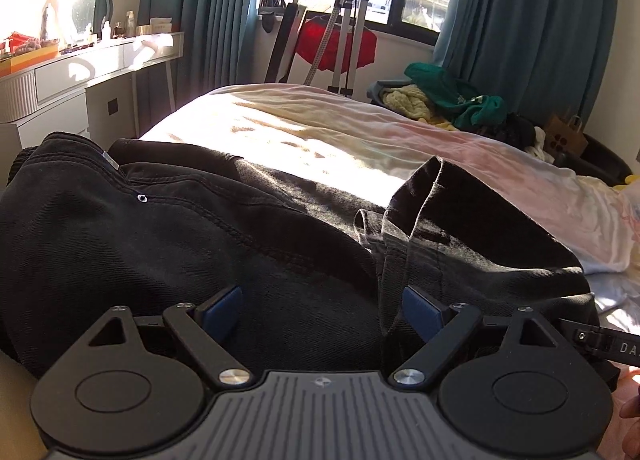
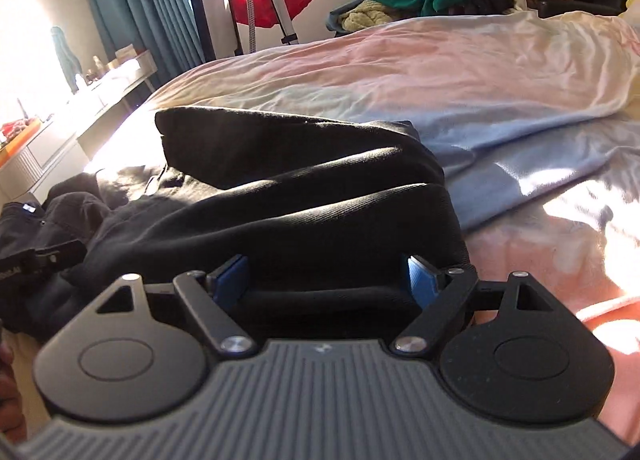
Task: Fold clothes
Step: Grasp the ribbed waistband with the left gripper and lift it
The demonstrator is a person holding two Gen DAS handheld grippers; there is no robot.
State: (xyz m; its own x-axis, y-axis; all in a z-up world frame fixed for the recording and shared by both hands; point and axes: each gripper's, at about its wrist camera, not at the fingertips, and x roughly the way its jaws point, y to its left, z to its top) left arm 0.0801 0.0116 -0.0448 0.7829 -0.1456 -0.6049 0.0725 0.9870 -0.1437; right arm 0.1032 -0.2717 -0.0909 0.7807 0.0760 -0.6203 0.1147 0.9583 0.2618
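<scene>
A pair of black jeans [image 1: 172, 232] lies folded on the bed; the waistband with a rivet is at the left and a leg hem [image 1: 436, 196] stands up at the right. My left gripper [image 1: 322, 310] is open, its blue pads wide apart, resting low against the jeans fabric. In the right wrist view the same black jeans [image 2: 304, 196] lie in stacked folds. My right gripper [image 2: 326, 276] is open, its blue pads spread on either side of the nearest fold, not clamped. The tip of the other gripper [image 2: 36, 256] shows at the far left.
The bed has a pale pink, yellow and blue sheet [image 1: 320, 128]. A basket with green and yellow clothes [image 1: 452, 96] stands beyond the bed. A white dresser [image 1: 80, 76] is at the left. A clothes steamer and red garment [image 1: 340, 44] stand by the window.
</scene>
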